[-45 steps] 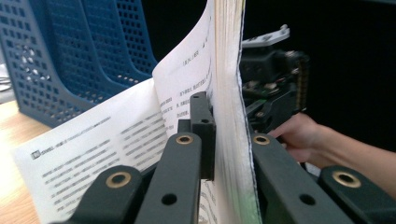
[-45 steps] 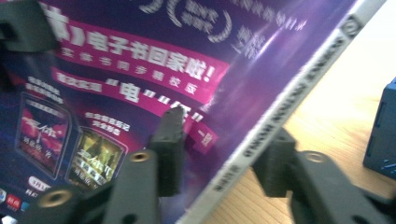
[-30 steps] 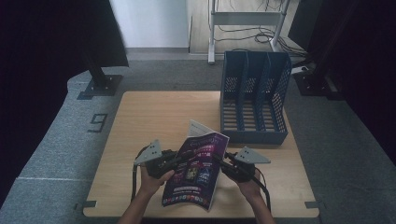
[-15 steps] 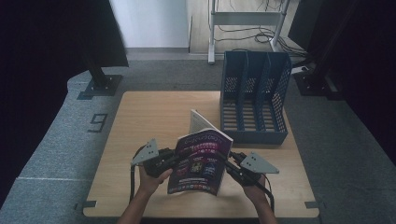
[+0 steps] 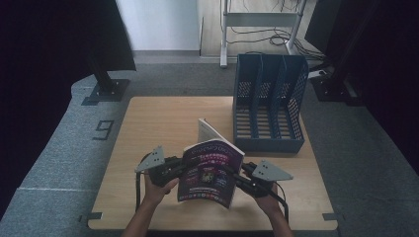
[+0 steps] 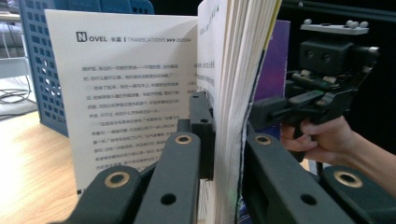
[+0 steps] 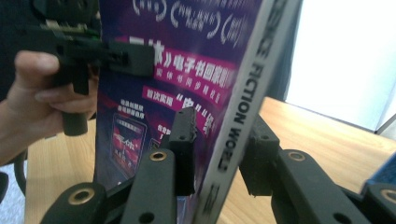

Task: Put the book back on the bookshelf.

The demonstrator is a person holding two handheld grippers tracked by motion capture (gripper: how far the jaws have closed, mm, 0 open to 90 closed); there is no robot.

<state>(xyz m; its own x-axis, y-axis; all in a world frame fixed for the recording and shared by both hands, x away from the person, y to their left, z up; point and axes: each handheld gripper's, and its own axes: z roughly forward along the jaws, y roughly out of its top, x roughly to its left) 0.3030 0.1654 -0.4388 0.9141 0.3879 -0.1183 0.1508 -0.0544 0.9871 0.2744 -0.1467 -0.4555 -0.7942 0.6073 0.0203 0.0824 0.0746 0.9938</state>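
While I held it up:
Magazine (image 5: 210, 170): six o'clock of rack (image 5: 268, 103).
Left gripper (image 6: 224, 140): clamped its pages.
Right gripper (image 7: 219, 140): clamped its spine.

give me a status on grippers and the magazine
Left gripper, right gripper: both shut on magazine. Magazine raised off table, one page loose. File rack beyond, path open.

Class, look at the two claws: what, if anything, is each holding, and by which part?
Both hold the magazine: the left claw clamps its open page edge, the right claw its spine edge.
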